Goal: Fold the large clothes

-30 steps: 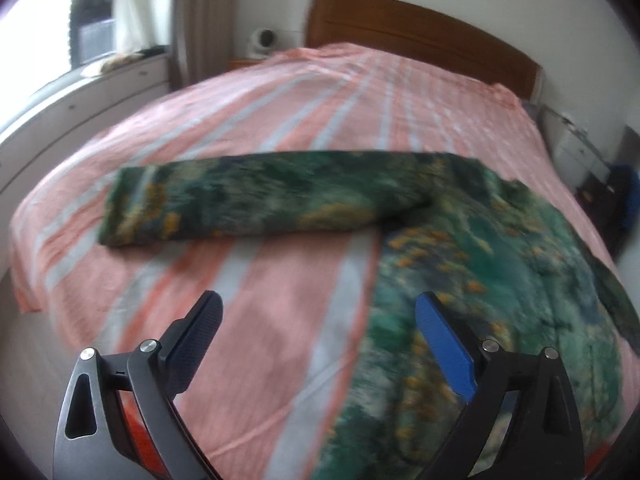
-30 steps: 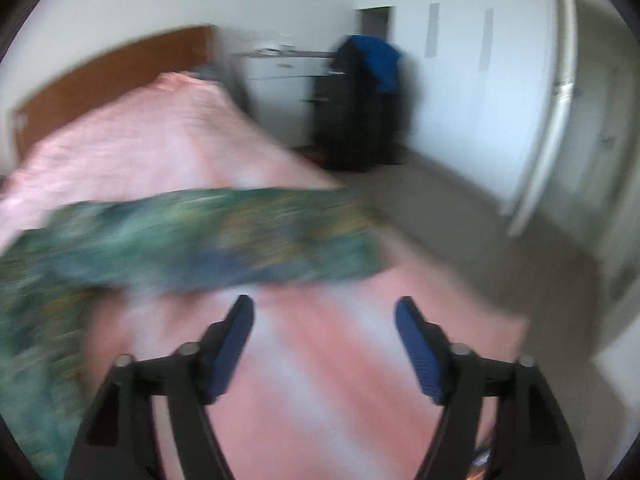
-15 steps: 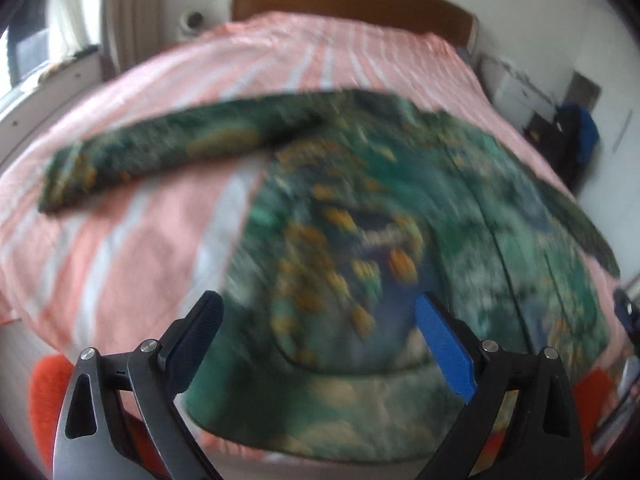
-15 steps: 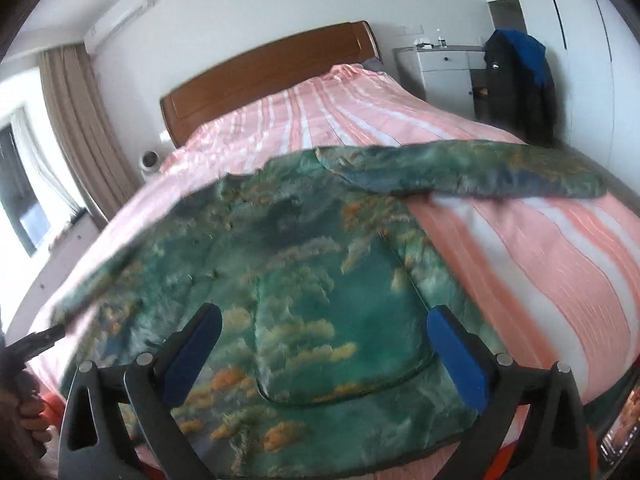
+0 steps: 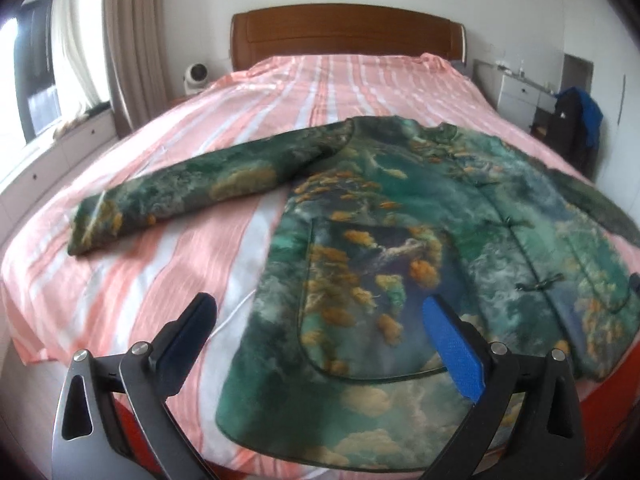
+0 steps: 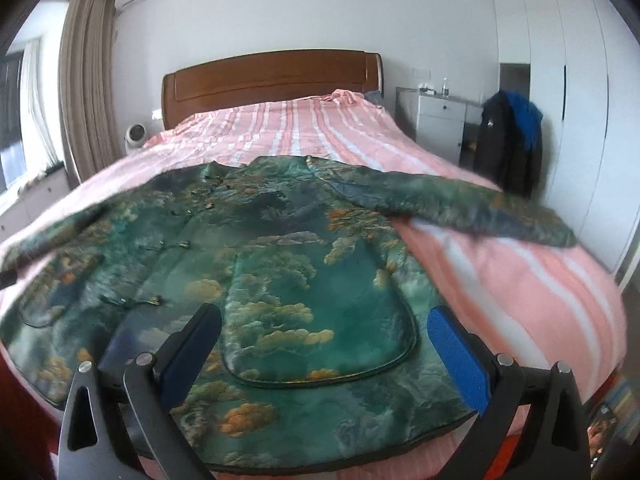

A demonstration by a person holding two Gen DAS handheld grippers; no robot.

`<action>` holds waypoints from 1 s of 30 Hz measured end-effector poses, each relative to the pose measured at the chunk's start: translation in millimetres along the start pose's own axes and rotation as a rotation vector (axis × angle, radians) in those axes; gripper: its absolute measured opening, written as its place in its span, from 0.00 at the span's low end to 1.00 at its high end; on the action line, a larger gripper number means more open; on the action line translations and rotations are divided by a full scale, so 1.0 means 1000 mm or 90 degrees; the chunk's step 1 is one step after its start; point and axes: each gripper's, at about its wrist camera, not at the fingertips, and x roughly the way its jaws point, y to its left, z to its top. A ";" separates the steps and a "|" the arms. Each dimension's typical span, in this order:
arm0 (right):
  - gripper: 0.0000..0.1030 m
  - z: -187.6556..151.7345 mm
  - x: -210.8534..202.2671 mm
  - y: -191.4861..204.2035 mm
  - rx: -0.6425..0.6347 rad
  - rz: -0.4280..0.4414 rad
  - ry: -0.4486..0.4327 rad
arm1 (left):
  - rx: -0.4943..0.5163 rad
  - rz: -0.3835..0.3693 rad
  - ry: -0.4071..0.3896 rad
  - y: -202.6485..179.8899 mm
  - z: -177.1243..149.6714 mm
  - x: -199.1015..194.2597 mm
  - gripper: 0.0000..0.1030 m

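Observation:
A large green jacket point(image 5: 420, 240) with orange and cloud print lies flat, front up, on the pink striped bed point(image 5: 328, 92), sleeves spread to both sides. Its left sleeve point(image 5: 180, 192) reaches toward the window side; its right sleeve point(image 6: 472, 204) reaches toward the wardrobe side. The jacket also fills the right wrist view point(image 6: 280, 280). My left gripper point(image 5: 320, 320) is open and empty, hovering above the hem on the jacket's left half. My right gripper point(image 6: 324, 332) is open and empty, above the hem over the right pocket.
A wooden headboard point(image 5: 344, 36) stands at the far end. A window bench point(image 5: 52, 148) runs along the left side. A white cabinet point(image 6: 436, 120), a dark coat on a chair point(image 6: 508, 144) and white wardrobes point(image 6: 568, 100) stand to the right. A small fan point(image 5: 195, 76) sits by the headboard.
Both grippers have swung from the sleeve ends toward the jacket's middle and now face the headboard over the hem. Both stay open and empty. The jacket has not moved.

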 end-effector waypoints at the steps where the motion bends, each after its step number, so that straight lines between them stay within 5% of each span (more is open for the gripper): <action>1: 0.99 0.000 0.002 0.000 -0.001 -0.009 0.002 | -0.002 -0.003 0.000 0.001 -0.001 0.000 0.99; 30: 0.99 -0.003 0.009 -0.001 -0.009 -0.022 -0.006 | -0.044 0.062 -0.041 0.018 0.004 -0.009 0.99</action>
